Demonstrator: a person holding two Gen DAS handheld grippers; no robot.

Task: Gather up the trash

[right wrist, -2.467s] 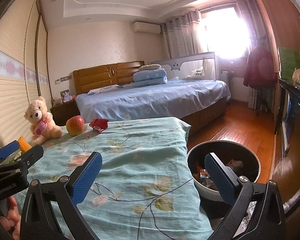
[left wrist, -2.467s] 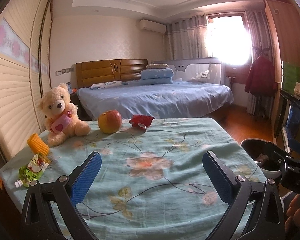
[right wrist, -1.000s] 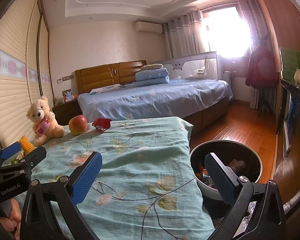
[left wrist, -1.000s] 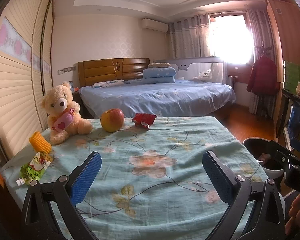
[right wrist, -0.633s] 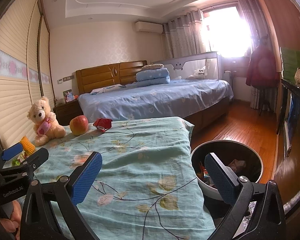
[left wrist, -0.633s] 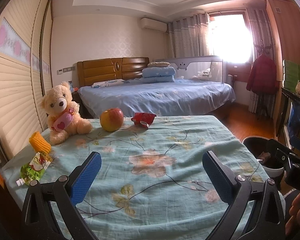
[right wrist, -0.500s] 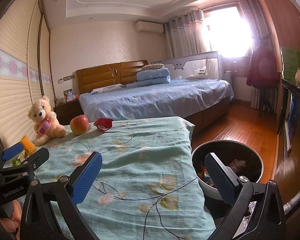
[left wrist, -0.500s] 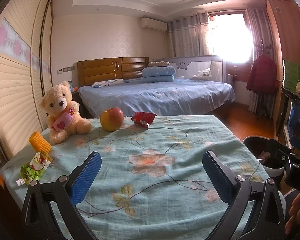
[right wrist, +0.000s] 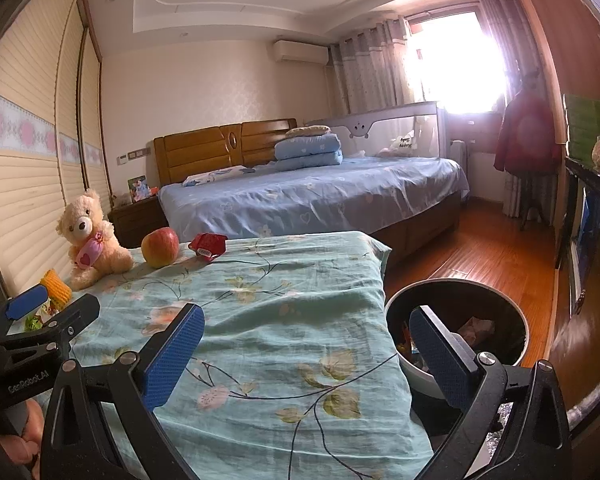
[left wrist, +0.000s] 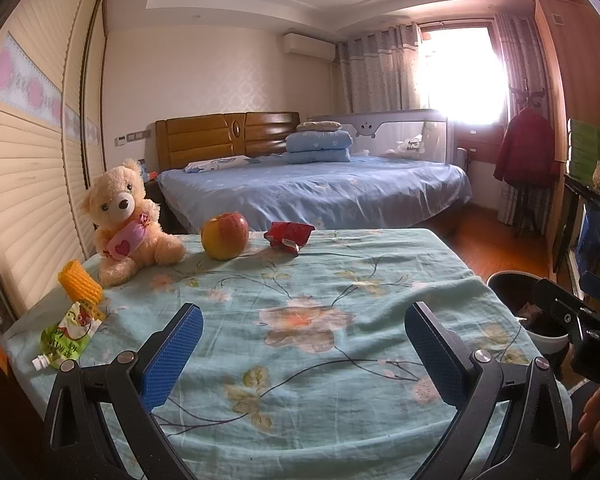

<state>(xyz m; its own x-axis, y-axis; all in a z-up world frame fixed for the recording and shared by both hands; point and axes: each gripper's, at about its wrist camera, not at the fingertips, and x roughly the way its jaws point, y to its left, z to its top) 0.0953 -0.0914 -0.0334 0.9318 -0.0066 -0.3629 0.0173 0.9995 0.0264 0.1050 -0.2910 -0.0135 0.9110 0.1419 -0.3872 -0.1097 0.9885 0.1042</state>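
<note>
Left tongs (left wrist: 300,344) wide open, empty | right tongs (right wrist: 306,344) wide open, empty | pouch (left wrist: 66,334) just left of your left tongs; wrapper (left wrist: 288,235) far ahead; bin (right wrist: 456,328) under right tongs | risk: you grab the apple (left wrist: 225,235), perhaps not trash

A crinkled cloth cover (left wrist: 340,280), glossy red wrapper (left wrist: 289,235), plush teddy bear (left wrist: 124,220) and polished wood floor (right wrist: 480,256).
</note>
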